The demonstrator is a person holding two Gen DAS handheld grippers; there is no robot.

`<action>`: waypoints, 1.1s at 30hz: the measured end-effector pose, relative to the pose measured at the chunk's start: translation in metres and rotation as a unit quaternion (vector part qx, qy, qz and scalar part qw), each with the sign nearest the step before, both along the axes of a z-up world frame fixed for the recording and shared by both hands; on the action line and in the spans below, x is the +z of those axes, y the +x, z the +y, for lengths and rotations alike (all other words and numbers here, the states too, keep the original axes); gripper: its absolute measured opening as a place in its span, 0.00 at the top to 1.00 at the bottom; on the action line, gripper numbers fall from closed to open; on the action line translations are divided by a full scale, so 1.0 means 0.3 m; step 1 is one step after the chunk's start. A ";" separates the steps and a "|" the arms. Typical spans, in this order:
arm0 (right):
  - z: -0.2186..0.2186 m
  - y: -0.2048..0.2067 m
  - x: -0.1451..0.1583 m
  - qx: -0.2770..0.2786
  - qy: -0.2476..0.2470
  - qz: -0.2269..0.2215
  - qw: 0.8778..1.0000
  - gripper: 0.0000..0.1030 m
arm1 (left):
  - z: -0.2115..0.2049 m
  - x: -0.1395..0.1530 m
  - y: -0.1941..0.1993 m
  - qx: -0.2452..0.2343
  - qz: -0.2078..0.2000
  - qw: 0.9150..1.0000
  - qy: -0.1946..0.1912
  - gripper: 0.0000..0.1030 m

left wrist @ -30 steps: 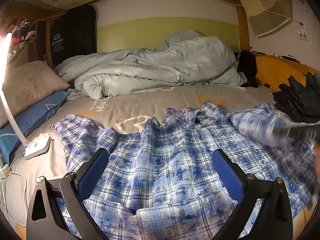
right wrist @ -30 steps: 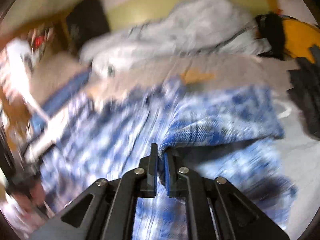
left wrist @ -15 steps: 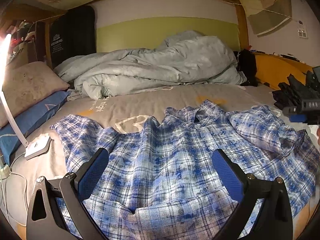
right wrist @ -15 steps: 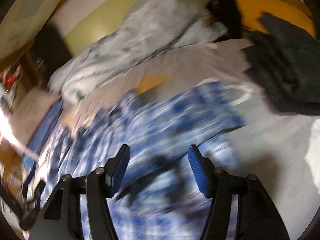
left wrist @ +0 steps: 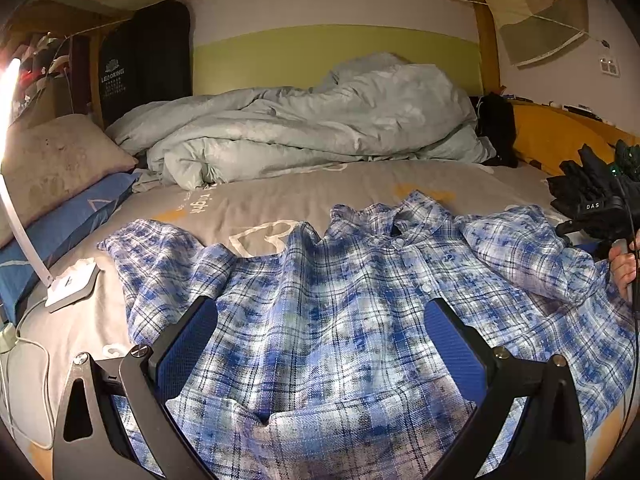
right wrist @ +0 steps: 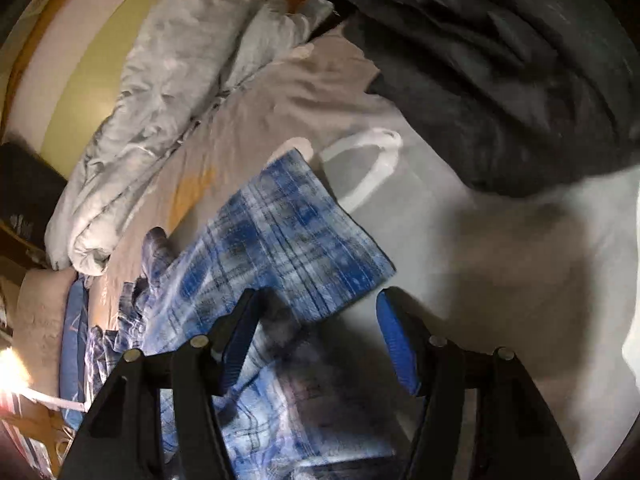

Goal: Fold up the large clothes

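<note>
A blue and white plaid shirt (left wrist: 340, 300) lies spread on the grey bed sheet (left wrist: 280, 200), collar away from me. Its right sleeve (left wrist: 520, 256) lies folded in over the body. My left gripper (left wrist: 320, 320) hovers low over the shirt's lower middle, open, with nothing pinched. In the right wrist view the sleeve (right wrist: 280, 232) lies flat ahead. My right gripper (right wrist: 316, 304) hangs over the shirt's right edge, jaws apart and closing slightly, pads pressing on nothing. Only cloth lying flat below shows between them. The left wrist view shows the right gripper (left wrist: 596, 216) in a hand (left wrist: 624, 268) at the far right.
A crumpled pale duvet (left wrist: 312, 128) fills the bed's far side. Pillows (left wrist: 52, 168) lie at the left, with a lamp base (left wrist: 72, 284) and its cable beside the shirt. Dark clothes (left wrist: 588, 184) are heaped at the right, close to the right gripper (right wrist: 520, 60).
My right gripper has let go of the sleeve, opened, rolled and moved off to the right. The sleeve now rests folded on the shirt. My left gripper has stayed still.
</note>
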State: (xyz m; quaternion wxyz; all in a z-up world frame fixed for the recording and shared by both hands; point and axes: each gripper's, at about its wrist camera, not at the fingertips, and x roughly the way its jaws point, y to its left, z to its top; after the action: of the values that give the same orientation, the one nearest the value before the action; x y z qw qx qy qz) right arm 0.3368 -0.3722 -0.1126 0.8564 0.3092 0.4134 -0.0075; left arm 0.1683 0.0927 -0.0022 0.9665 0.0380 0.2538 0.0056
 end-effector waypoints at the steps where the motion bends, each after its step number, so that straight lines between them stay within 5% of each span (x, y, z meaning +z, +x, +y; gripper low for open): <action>1: -0.001 0.001 -0.003 -0.002 0.000 -0.005 1.000 0.64 | -0.001 -0.001 0.002 0.000 0.001 1.000 -0.001 0.00; 3: -0.007 0.000 -0.016 -0.006 0.023 -0.009 1.000 0.94 | -0.003 -0.003 0.006 0.000 0.002 1.000 0.001 0.00; 5: 0.005 -0.023 0.014 -0.009 0.026 -0.048 0.998 0.94 | -0.001 0.000 0.002 0.003 -0.003 1.000 0.006 0.00; 8: 0.108 -0.072 0.135 0.030 -0.064 -0.118 0.991 0.95 | 0.007 0.017 -0.008 0.005 -0.011 1.000 0.000 0.00; 13: 0.371 -0.207 0.261 0.178 -0.105 -0.208 0.956 0.95 | 0.016 0.041 -0.020 0.009 -0.025 1.000 -0.006 0.00; 20: 0.733 -0.330 0.113 0.363 -0.157 -0.161 0.904 0.94 | 0.009 0.039 -0.024 -0.012 -0.019 0.999 -0.029 0.06; 23: 0.792 -0.325 0.036 0.382 -0.167 -0.119 0.901 0.90 | 0.001 0.032 -0.018 -0.024 -0.007 0.999 -0.041 0.12; 25: 0.798 -0.315 0.024 0.382 -0.173 -0.108 0.901 0.73 | -0.004 0.022 -0.014 -0.028 0.002 0.999 -0.046 0.15; 27: 0.780 -0.324 0.052 0.369 -0.175 -0.124 0.905 0.55 | -0.005 0.010 -0.008 -0.033 0.013 0.998 -0.055 0.19; 33: 0.664 -0.346 0.180 0.300 -0.178 -0.171 0.921 0.38 | -0.024 -0.027 0.032 -0.096 0.069 0.986 -0.120 0.22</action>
State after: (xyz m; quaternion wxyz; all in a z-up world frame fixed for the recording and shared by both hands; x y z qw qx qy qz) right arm 0.2331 -0.1730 -0.0587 0.9172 0.0099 0.3257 0.2293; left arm 0.1779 0.0856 -0.0104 0.9403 -0.0537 0.3141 -0.1200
